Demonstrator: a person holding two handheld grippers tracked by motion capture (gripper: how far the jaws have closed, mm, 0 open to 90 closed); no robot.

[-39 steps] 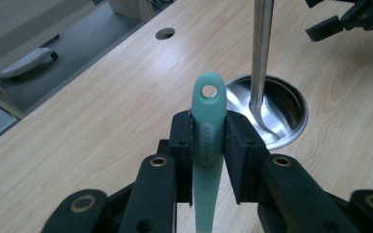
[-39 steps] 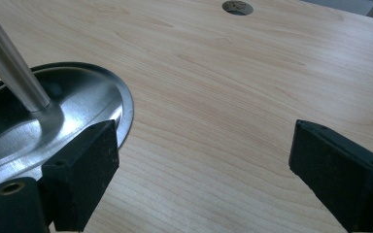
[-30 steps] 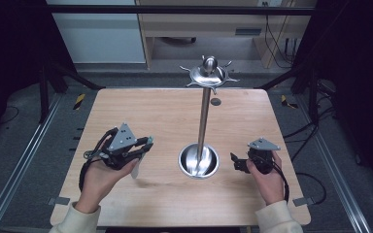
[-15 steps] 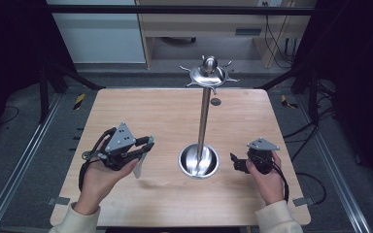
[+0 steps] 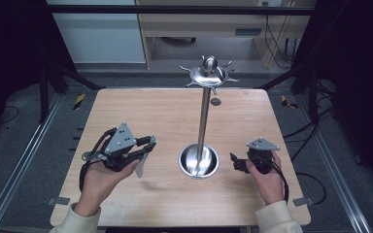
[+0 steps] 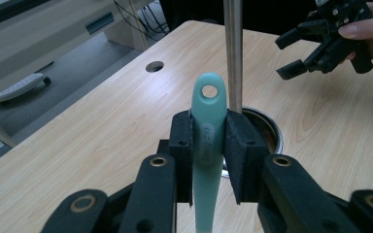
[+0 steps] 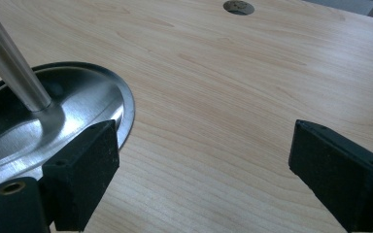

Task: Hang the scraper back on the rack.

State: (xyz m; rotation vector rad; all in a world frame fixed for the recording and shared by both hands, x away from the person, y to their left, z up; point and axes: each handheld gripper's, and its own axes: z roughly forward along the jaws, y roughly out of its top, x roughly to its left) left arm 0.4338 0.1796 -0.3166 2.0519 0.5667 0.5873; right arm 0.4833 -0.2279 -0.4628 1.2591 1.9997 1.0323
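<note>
A steel stand rises from a round dish base at the table's middle, its pole topped by a hooked crown. My left gripper is left of the base, shut on a mint-green utensil handle with a hanging hole at its tip; the utensil's pale end hangs below the hand. In the left gripper view the handle points toward the pole. My right gripper sits right of the base, open and holding nothing, its pads wide apart beside the dish rim.
The wooden table has a small round hole behind the stand. Black frame rails run along both sides, and a desk with cables stands beyond the far edge. Bare wood lies between the grippers and the front edge.
</note>
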